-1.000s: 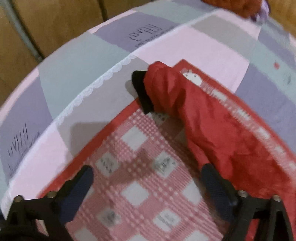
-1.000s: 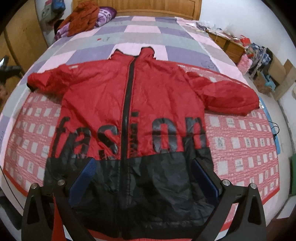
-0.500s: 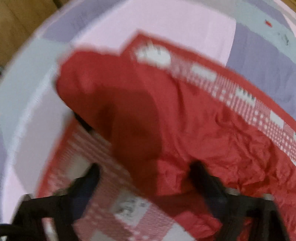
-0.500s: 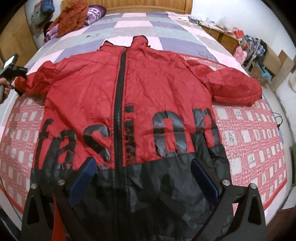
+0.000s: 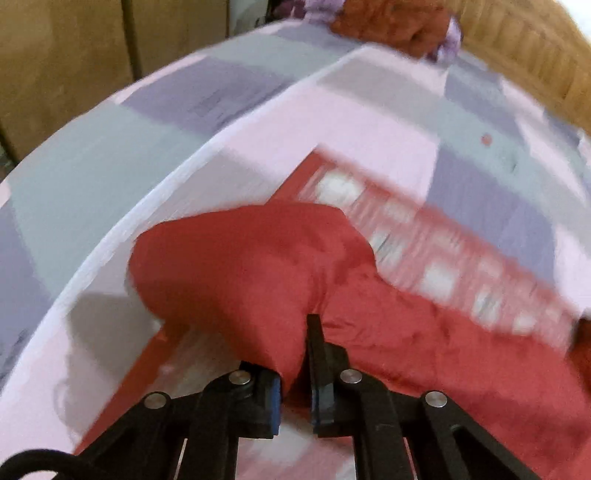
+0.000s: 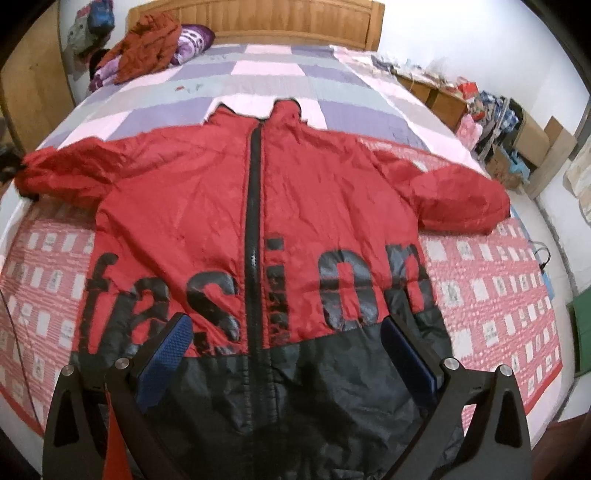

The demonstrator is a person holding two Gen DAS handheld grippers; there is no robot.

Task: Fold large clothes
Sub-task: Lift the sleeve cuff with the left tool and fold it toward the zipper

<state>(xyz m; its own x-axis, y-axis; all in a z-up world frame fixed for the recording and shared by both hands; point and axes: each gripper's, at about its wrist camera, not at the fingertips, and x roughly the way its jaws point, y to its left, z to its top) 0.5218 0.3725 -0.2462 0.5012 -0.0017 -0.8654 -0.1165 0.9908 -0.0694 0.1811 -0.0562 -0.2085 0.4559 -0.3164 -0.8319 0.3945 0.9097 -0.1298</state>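
Observation:
A large red jacket (image 6: 314, 206) with a black hem and black letters lies face up and zipped on a red-and-white checked blanket (image 6: 491, 280), sleeves spread to both sides. In the left wrist view the puffy end of one red sleeve (image 5: 236, 269) bulges up in front of my left gripper (image 5: 295, 354), which is shut with a fold of that sleeve pinched between its blue pads. My right gripper (image 6: 286, 325) hovers open over the black hem, and nothing sits between its fingers (image 6: 166, 350).
The blanket covers a bed with a pink, purple and grey patchwork sheet (image 6: 266, 85). Orange-brown clothes and a purple pillow (image 6: 151, 44) lie by the wooden headboard (image 6: 258, 18). A wooden wardrobe (image 5: 66, 62) stands on the left. Cluttered shelves and cardboard boxes (image 6: 524, 136) line the right.
My left gripper went from wide open above the blanket to the sleeve end and closed on it. My right gripper drifted slightly over the hem and stayed open.

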